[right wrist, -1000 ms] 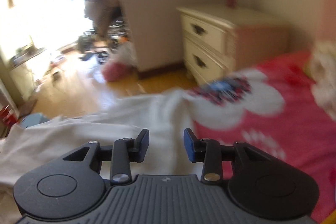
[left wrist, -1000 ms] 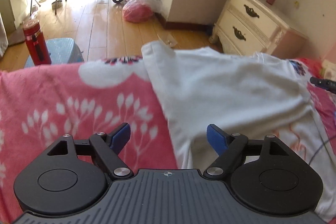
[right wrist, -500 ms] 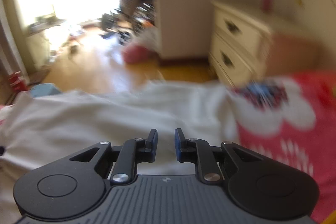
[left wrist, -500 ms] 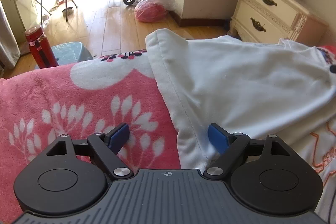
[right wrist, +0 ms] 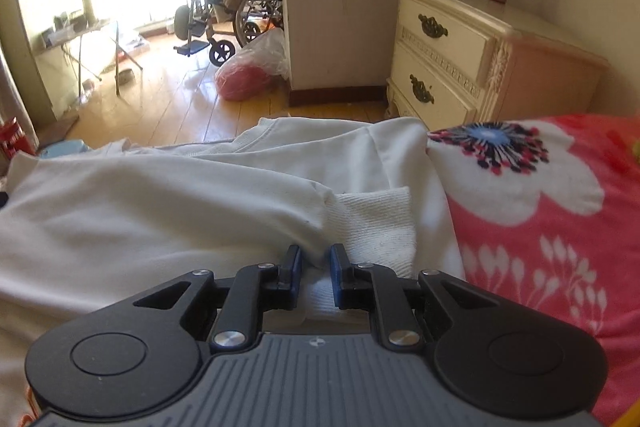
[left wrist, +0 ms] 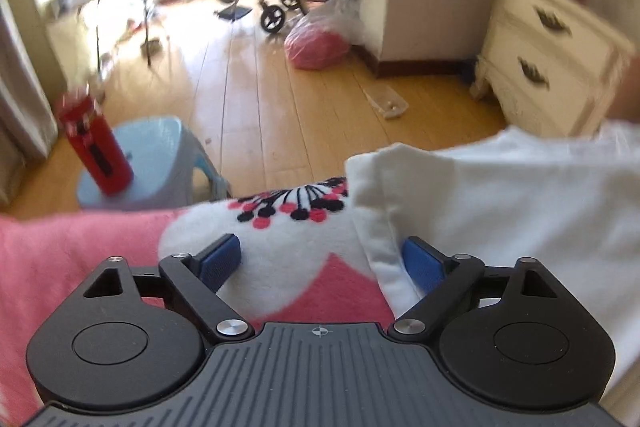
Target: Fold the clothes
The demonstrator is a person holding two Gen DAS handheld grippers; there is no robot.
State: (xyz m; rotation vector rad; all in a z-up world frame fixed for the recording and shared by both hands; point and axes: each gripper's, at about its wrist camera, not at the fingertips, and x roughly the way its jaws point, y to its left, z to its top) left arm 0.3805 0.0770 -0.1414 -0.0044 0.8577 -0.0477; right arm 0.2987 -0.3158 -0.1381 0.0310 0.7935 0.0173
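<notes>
A white sweatshirt [right wrist: 180, 203] lies spread on a pink floral blanket [right wrist: 560, 227] on the bed. The right claw [right wrist: 315, 267] pinches a fold by the sweatshirt's ribbed cuff [right wrist: 376, 227]. The left claw [left wrist: 322, 261] is spreading wider, its 2 pads straddling the sweatshirt's left hem edge [left wrist: 376, 227] without pressing it.
</notes>
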